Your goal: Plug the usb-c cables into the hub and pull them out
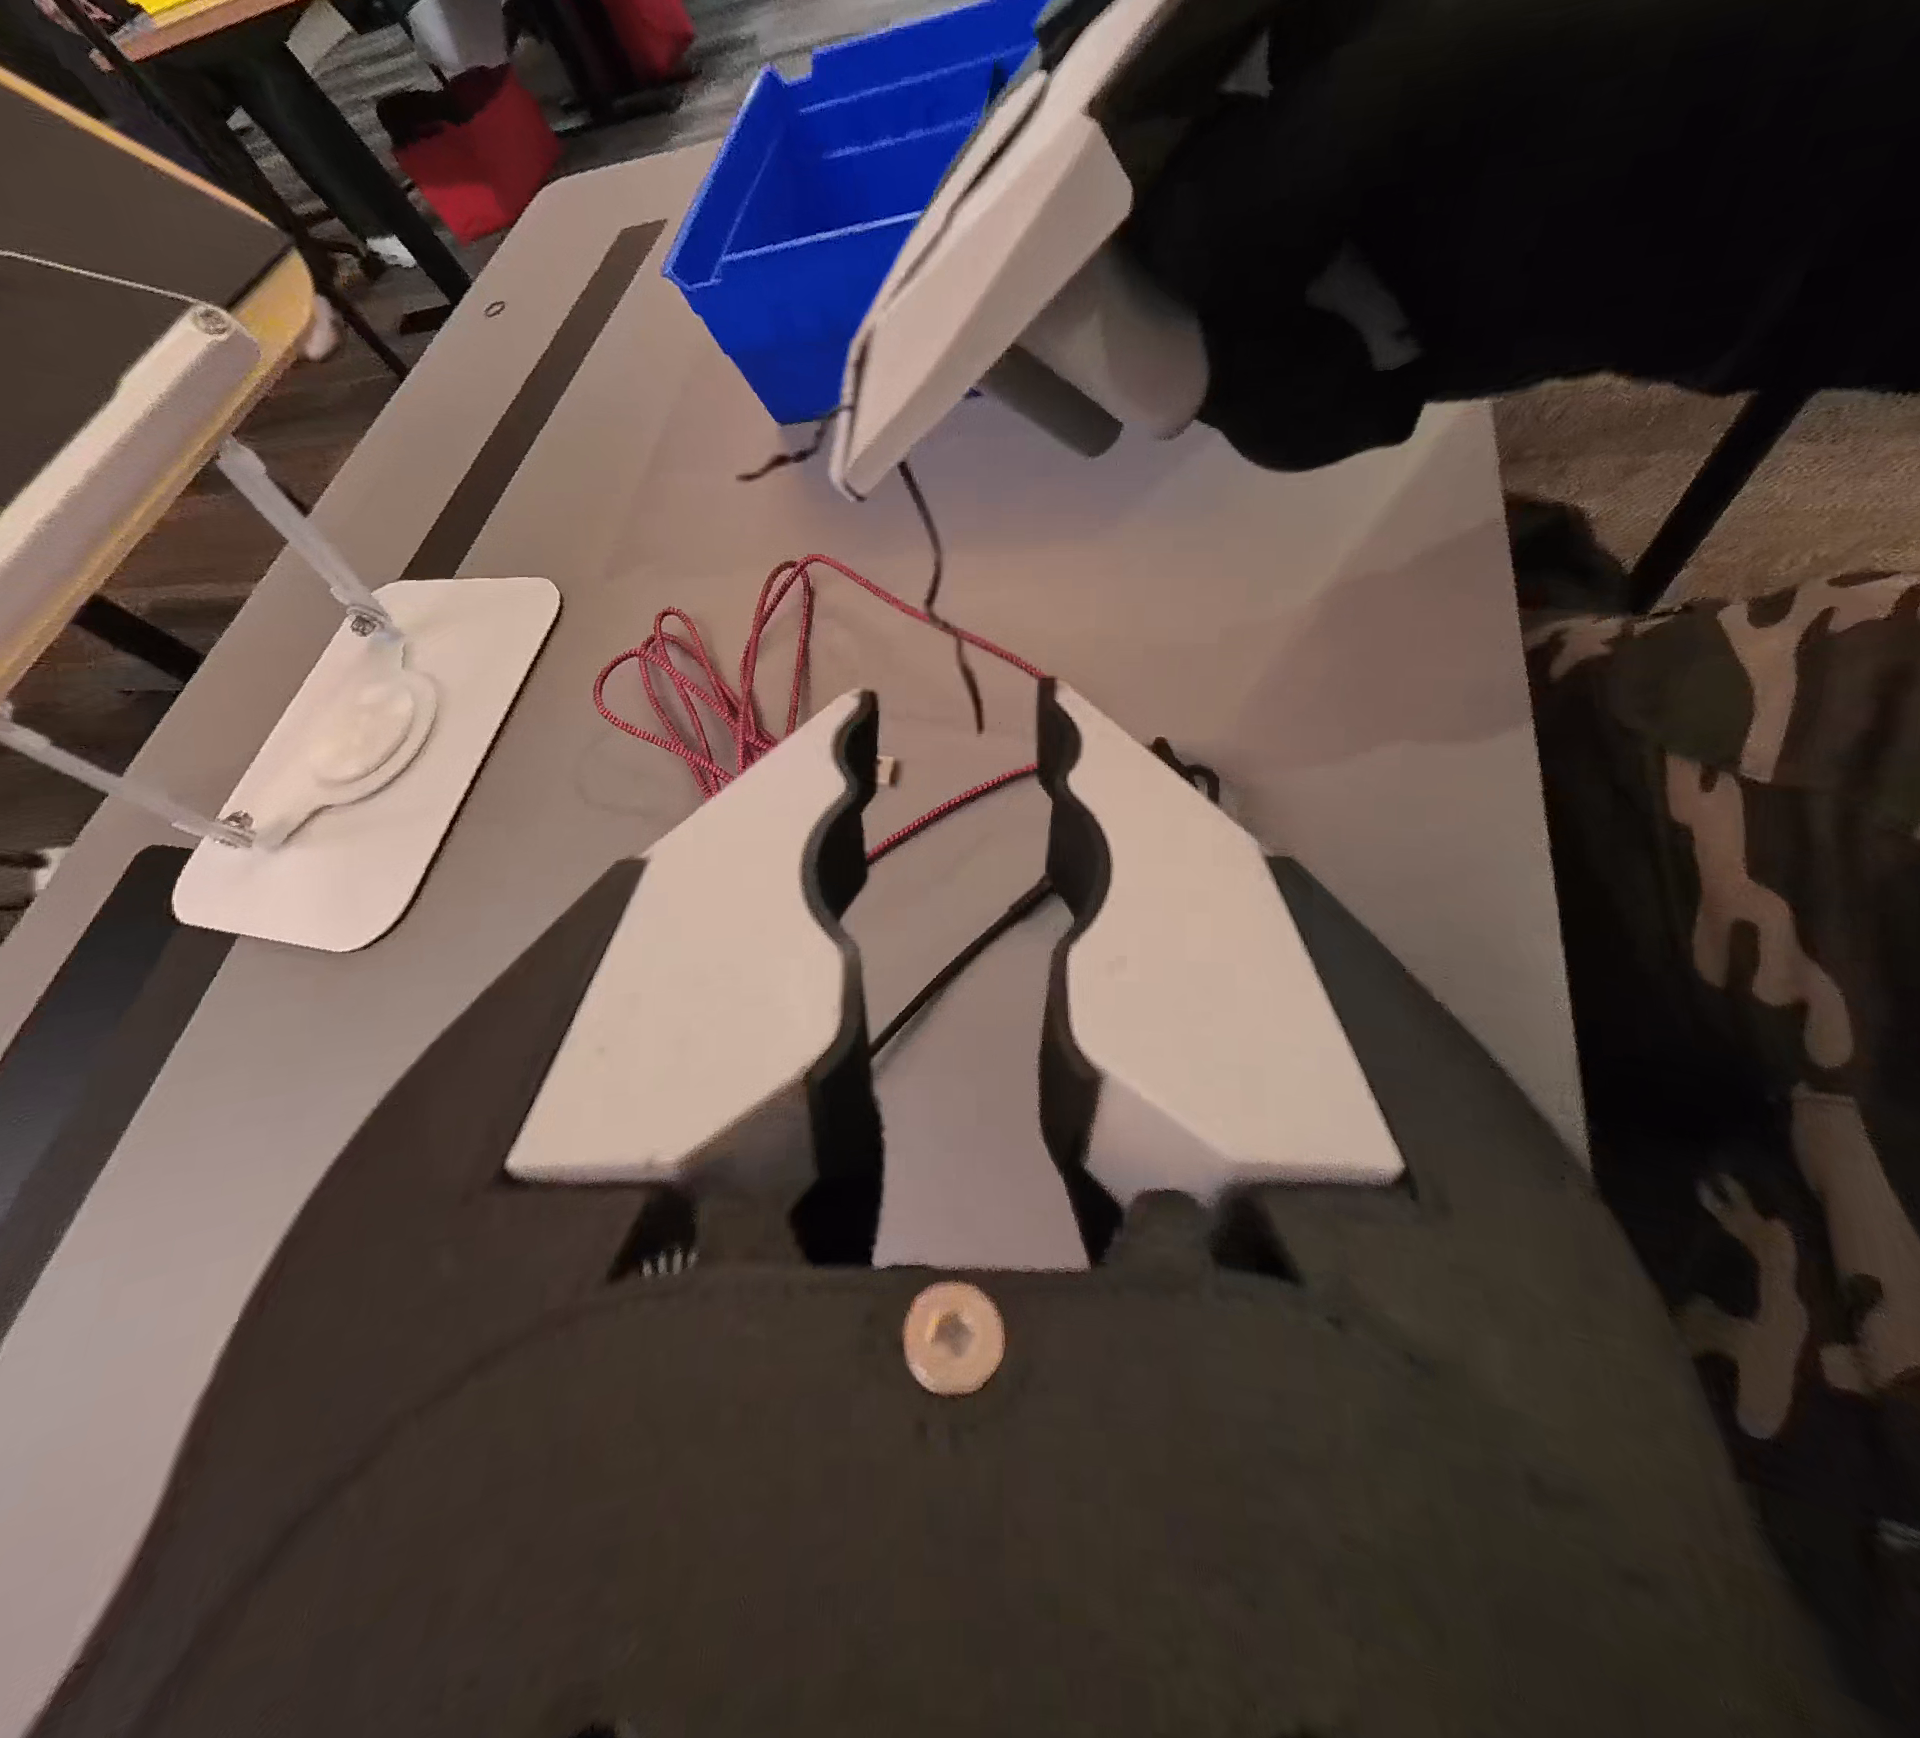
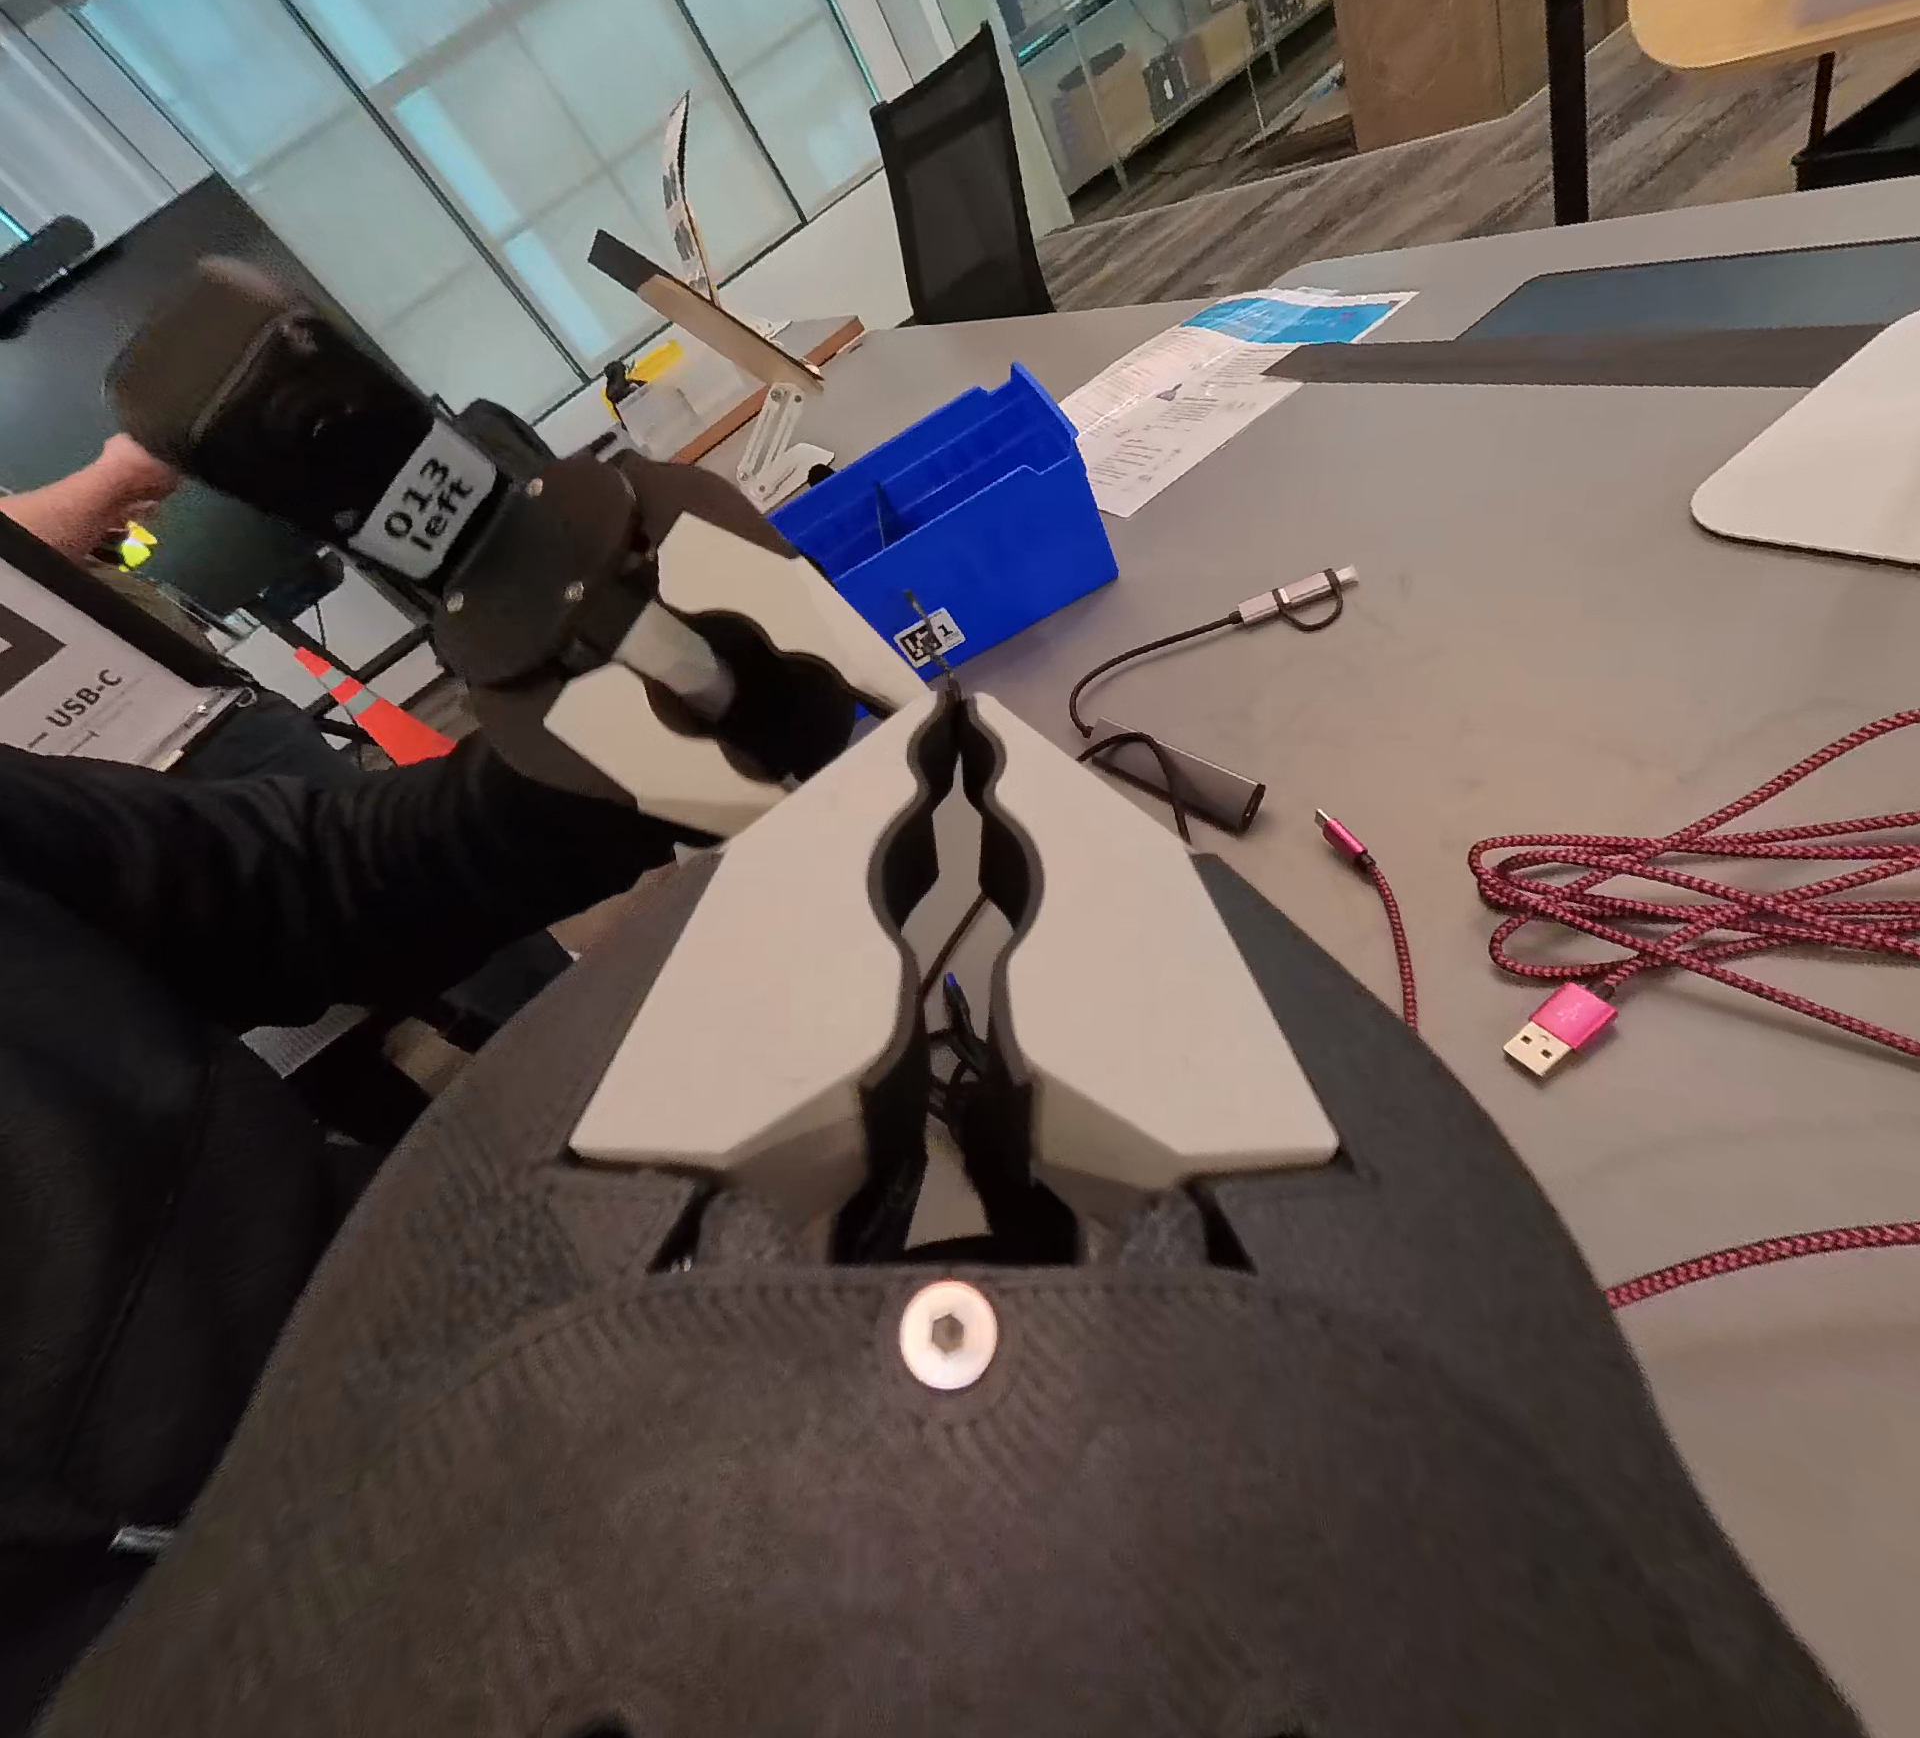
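Observation:
My right gripper (image 2: 951, 701) is shut on a thin black cable (image 2: 954, 950) that runs down between its fingers. In the left wrist view the right gripper (image 1: 847, 452) hangs above the table, and the black cable (image 1: 928, 550) dangles from its tip. My left gripper (image 1: 956, 701) is open and empty, low over the table, with the red braided cable (image 1: 727, 680) just beyond and under it. The grey hub (image 2: 1195, 779) lies on the table with its short black lead and plug (image 2: 1299, 597). The red cable's USB-C end (image 2: 1340, 836) lies apart from the hub, to its right.
A blue bin (image 2: 966, 535) stands behind the grippers and also shows in the left wrist view (image 1: 821, 234). A white flat stand base (image 1: 364, 753) sits left. A printed sheet (image 2: 1226, 379) lies at the back. The table's right edge (image 1: 1517, 649) is near a person's camouflage trousers. My hands' fingertips stand some 4 cm from each other. The grey hub (image 2: 1195, 779) is about 20 cm from my left fingertips.

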